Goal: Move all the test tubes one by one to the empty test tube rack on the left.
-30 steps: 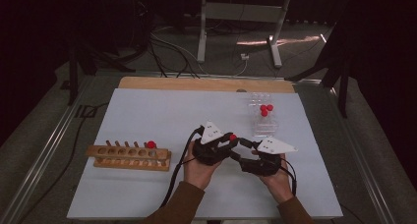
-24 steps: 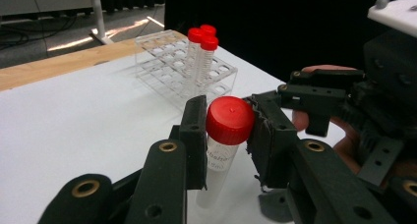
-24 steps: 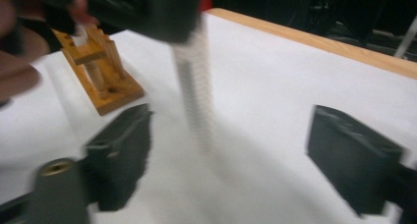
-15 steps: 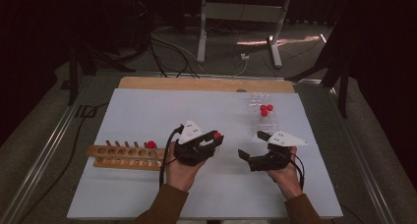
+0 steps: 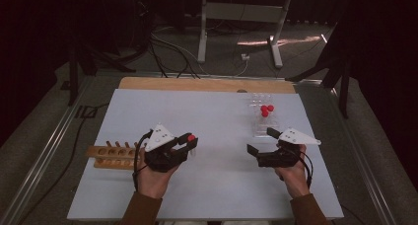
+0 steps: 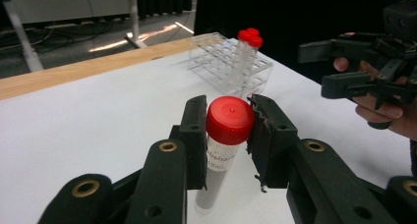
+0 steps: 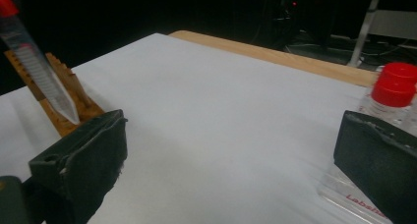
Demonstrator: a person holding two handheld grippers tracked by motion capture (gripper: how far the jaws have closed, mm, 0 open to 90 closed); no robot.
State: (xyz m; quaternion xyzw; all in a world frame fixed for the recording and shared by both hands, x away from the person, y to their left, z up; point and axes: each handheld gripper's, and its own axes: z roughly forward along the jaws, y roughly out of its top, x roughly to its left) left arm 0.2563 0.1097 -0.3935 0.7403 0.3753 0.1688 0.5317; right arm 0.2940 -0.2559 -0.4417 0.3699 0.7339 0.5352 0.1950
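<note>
Pinching a red-capped tube (image 6: 223, 150) just below its cap, the left gripper (image 5: 185, 145) holds it above the white table (image 5: 212, 116), just beside the wooden rack (image 5: 111, 155). Opposite, the right gripper (image 5: 257, 142) has just been opening; its jaws stand spread with nothing between them. Beyond it stands the clear rack (image 5: 263, 117) of red-capped tubes.

In the lower middle of the frame, the left gripper (image 6: 228, 130) is clamping a clear tube (image 6: 216, 170) just below its red cap (image 6: 229, 120), one black pad pressing on each side. The tube is hanging down toward the white table (image 6: 88, 121), printed lettering showing on its wall. At the upper middle, a clear rack (image 6: 231, 67) is standing on the table, holding red-capped tubes (image 6: 248, 47) upright. At the right edge, the right gripper (image 6: 364, 62) is hovering in a hand (image 6: 378, 106), its jaws standing apart with nothing between them. A wooden strip (image 6: 74, 69) is running along the table's far edge at the upper left.
</note>
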